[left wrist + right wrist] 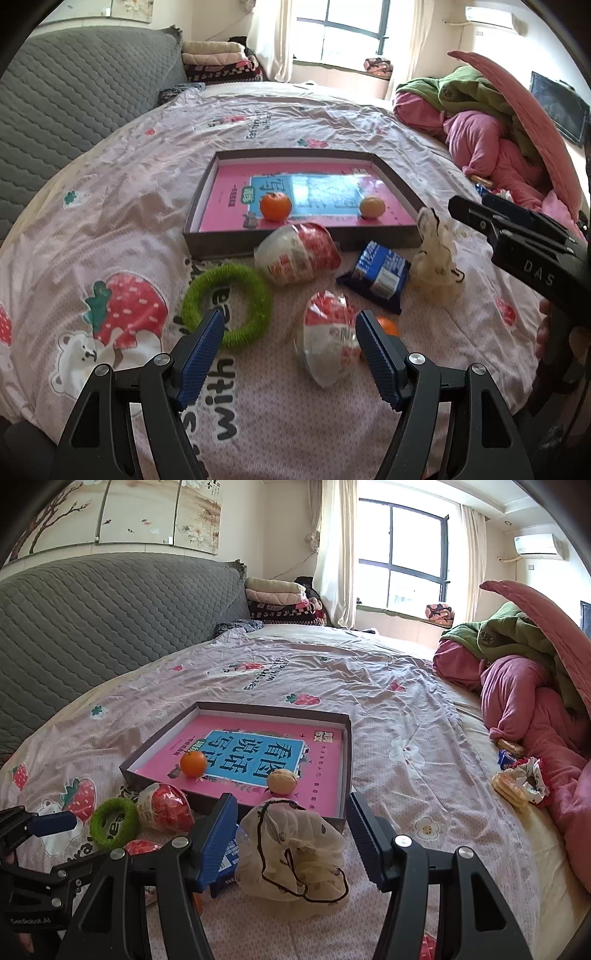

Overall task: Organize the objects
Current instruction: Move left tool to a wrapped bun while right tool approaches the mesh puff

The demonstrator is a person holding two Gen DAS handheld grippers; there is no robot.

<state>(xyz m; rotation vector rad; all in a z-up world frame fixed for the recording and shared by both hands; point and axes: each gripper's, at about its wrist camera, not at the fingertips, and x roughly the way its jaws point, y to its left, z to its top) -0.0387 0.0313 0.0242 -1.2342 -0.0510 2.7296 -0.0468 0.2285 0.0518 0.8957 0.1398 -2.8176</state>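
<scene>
A shallow grey box with a pink book inside lies on the bed. In it sit an orange tangerine and a paler fruit. In front lie two red-white snack bags, a green ring, a blue packet, a cream mesh pouch and a small orange. My left gripper is open above the near snack bag. My right gripper is open around the mesh pouch, not touching it.
A grey quilted headboard runs along the left. Pink and green bedding is piled at the right, with biscuit packs and a scrunchie beside it. Folded blankets sit by the window.
</scene>
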